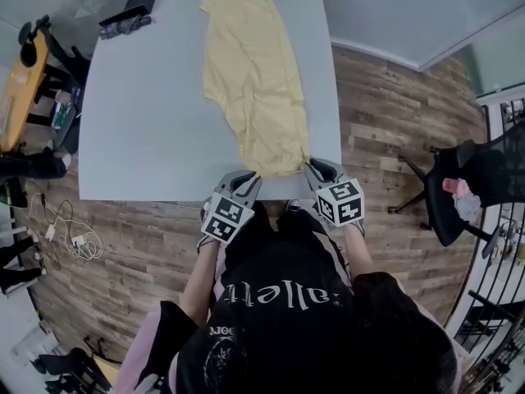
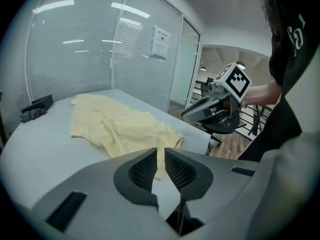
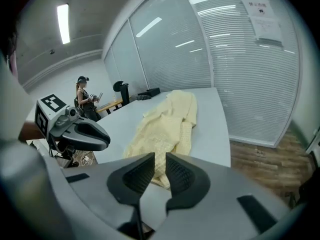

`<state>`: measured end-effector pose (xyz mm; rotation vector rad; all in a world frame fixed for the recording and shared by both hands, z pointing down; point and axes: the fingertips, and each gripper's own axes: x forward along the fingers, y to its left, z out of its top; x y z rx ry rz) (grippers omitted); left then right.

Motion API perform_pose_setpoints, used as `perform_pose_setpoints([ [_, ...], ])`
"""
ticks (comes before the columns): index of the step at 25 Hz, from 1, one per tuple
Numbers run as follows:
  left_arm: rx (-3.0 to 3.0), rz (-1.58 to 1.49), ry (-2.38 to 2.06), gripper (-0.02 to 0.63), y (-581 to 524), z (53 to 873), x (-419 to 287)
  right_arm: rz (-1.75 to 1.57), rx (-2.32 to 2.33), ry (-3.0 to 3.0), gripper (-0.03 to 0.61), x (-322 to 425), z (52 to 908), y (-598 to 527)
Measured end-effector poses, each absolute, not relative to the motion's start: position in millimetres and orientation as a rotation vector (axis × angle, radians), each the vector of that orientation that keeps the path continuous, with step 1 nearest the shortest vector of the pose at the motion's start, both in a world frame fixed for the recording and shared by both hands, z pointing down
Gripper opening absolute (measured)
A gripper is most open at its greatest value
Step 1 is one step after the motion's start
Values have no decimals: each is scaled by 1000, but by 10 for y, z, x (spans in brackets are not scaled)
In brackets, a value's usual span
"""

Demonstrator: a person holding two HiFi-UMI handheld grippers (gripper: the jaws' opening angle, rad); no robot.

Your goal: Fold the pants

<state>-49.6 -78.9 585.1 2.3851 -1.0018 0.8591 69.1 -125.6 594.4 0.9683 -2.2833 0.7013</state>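
The pants (image 1: 254, 80) are laid lengthwise on the tabletop (image 1: 148, 130), one end at its near edge. There the left gripper (image 1: 250, 176) is held, fingers pressed together — the right gripper (image 1: 314, 167) beside it, fingers barely parted, nothing pinched.

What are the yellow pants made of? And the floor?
The yellow pants look like thin, soft woven cloth, matte with a fine check: they rumple and crease. The floor looks like wood planks or wood-look laminate: streaky brown boards with seams.
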Motion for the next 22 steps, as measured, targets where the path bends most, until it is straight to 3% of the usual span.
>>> perform_pose_setpoints([
  [3,2390,917,-930,78,-818,6062,-470,748,967,-2224,133,744,6151,-1214],
  [5,2392,950,-877,154,-829,6180,-443,775,973,-2187,148,764,6277,-1203],
  [10,2379,1037,-800,179,-800,6422,-396,823,984,-2101,200,778,6558,-1174],
  [18,2432,1297,-714,178,-753,6702,-360,875,1010,-2070,189,720,6707,-1196],
  [22,2415,1258,-721,150,-726,6734,-355,875,995,-2074,162,705,6718,-1172],
])
